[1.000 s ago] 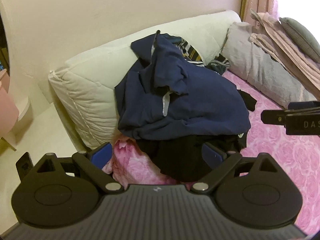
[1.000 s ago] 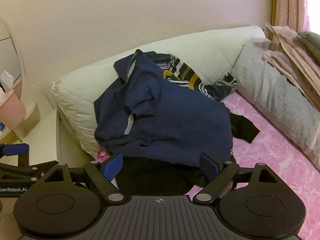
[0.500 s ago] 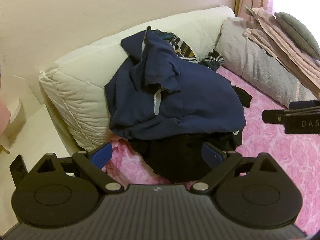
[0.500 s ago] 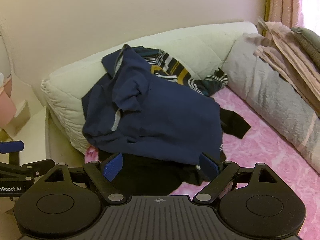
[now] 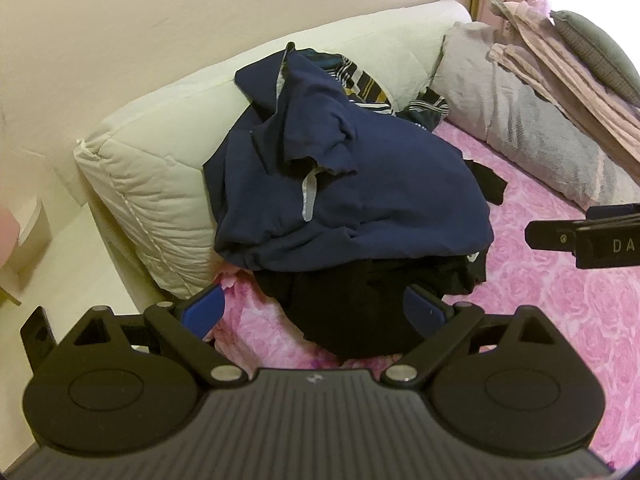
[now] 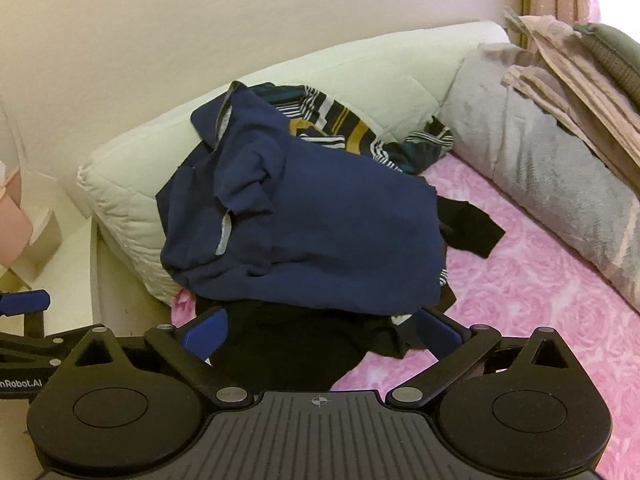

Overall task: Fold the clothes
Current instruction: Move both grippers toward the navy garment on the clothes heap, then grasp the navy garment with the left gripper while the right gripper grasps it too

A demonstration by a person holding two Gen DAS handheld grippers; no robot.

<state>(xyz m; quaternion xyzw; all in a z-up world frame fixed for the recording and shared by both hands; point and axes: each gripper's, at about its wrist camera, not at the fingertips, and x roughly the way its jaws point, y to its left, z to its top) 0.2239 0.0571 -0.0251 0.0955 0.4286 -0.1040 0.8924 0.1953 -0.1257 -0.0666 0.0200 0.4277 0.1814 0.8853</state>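
Two grippers point at one heap of clothes on a pink rose-print bedsheet (image 5: 560, 320). The left gripper (image 5: 316, 312) has its blue-padded fingers spread wide with nothing between them; just ahead of them lies a black garment (image 5: 352, 312), the lowest layer of the heap, though whether the tips touch it cannot be told. The right gripper (image 6: 322, 330) is likewise wide apart and empty, its fingers reaching either side of the same black cloth's near edge. Farther ahead of both, a crumpled navy blue shirt (image 6: 320, 232) lies on top of the black garment, and beyond it a striped garment (image 6: 340, 128) leans against a cream quilted cushion (image 5: 160, 168) by the wall. Off to the right of both grippers, a grey pillow (image 6: 552, 184) runs along the bed, with folded beige fabric (image 6: 580, 92) stacked on it.
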